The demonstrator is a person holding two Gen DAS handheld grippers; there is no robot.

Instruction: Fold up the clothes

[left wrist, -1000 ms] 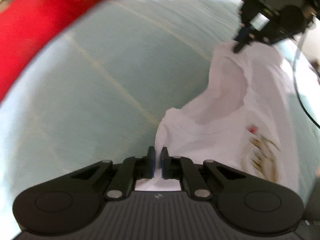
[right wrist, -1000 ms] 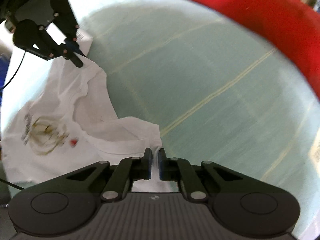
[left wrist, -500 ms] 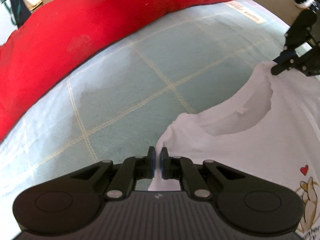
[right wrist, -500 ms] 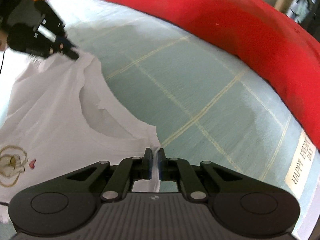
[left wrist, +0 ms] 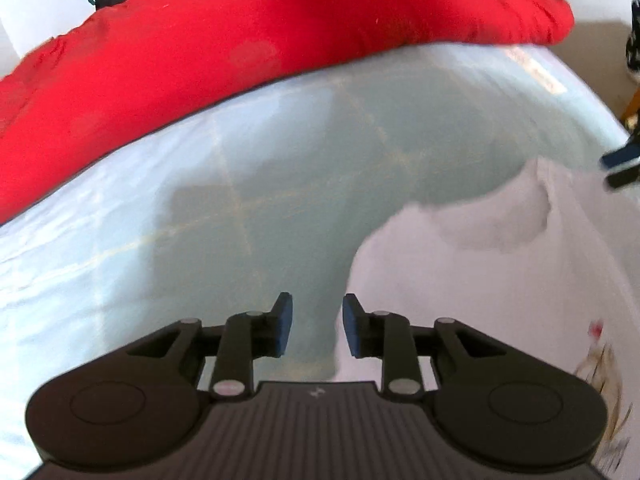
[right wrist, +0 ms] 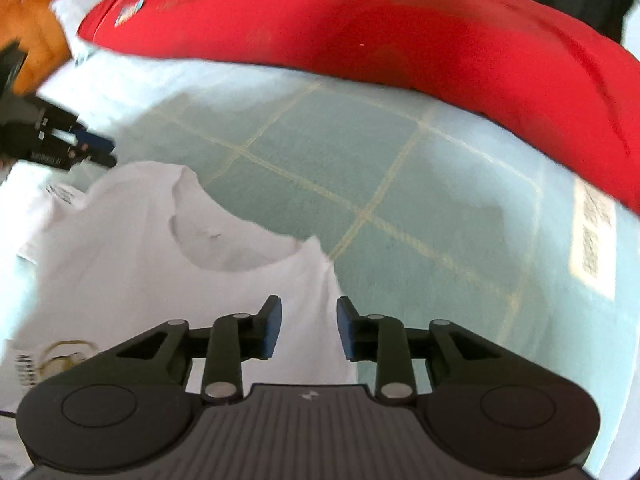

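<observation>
Both grippers [left wrist: 316,330] [right wrist: 309,330] parted, empty, beside white shirt's [right wrist: 132,264] shoulder edges.

Both cameras sit just behind their own fingers and look forward and down, close over the bed [left wrist: 280,168]. The left wrist view faces along the sheet toward the red quilt [left wrist: 280,32], with the white shirt [left wrist: 480,280] at its right. The right wrist view faces the same quilt, shirt at its left. Both share the shirt's neckline and the checked sheet, and each catches the other hand-held gripper at its edge.
</observation>
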